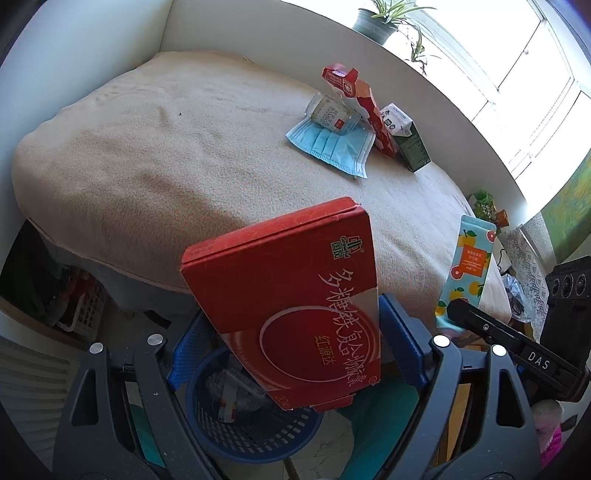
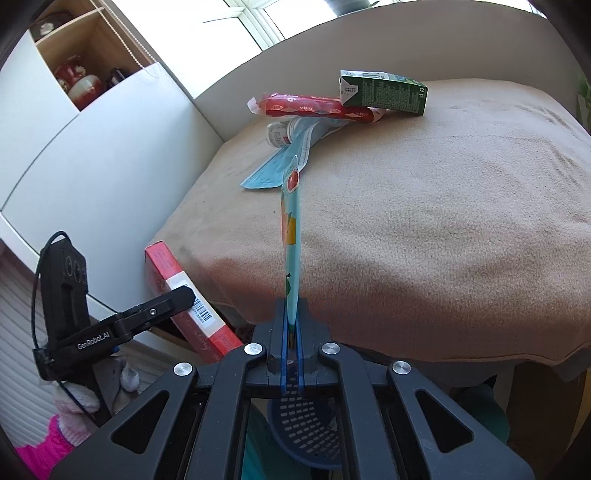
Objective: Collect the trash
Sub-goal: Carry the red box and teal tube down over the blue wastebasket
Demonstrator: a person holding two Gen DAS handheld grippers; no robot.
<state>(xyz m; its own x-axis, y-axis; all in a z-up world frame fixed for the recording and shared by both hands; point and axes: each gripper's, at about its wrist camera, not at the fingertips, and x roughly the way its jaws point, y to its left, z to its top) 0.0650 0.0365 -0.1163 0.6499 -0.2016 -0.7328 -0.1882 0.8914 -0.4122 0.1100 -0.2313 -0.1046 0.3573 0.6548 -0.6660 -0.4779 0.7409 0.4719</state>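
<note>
My left gripper (image 1: 295, 321) is shut on a flat red box (image 1: 291, 295), its blue pads (image 1: 402, 339) pressed on the box's two sides. The box hangs above a blue plastic basket (image 1: 255, 435) that holds some wrappers. My right gripper (image 2: 291, 321) is shut on a light-blue pouch with a fruit print (image 2: 291, 240), seen edge-on, also over the basket (image 2: 306, 432). In the left wrist view that pouch (image 1: 469, 266) stands at the right. At the far side of the beige blanket lie a blue face mask (image 1: 332, 147), a clear bottle (image 1: 332, 112), a red packet (image 1: 362, 107) and a green carton (image 1: 406, 140).
The beige blanket (image 2: 424, 221) covers a raised surface against a white wall. A shelf with a red vase (image 2: 79, 83) is at the upper left. Potted plants (image 1: 373, 22) stand on the windowsill. A white crate (image 1: 81, 306) sits on the floor at the left.
</note>
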